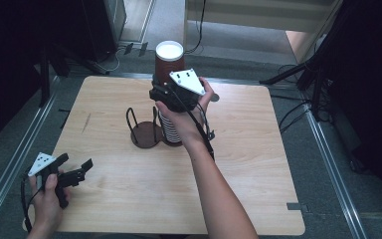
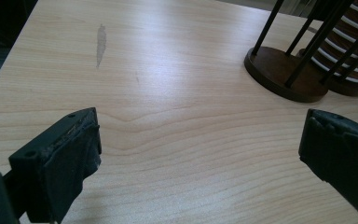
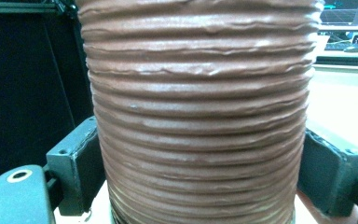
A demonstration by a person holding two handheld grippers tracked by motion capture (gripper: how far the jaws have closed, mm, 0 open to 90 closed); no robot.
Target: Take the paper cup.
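Right tongs (image 1: pixel 171 87) clamp the ribbed brown cup (image 1: pixel 169 62) mid-table, while left tongs (image 1: pixel 74 168) gape near the table's (image 1: pixel 258 164) left edge.

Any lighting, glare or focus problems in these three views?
High view: wooden table evenly lit, surroundings very dark, brown cup sharp. Left gripper view: soft glare on the wood, near jaws of the left hand-held gripper slightly soft. Right gripper view: cup fills the frame, sheen on its ridges, background dim and blurred.

The right gripper (image 1: pixel 166 92), on an outstretched forearm, is raised over the table (image 1: pixel 238 164) centre, jaws clamped on a cup. The left gripper (image 1: pixel 74 169) rests near the table's front-left corner, jaws spread wide.
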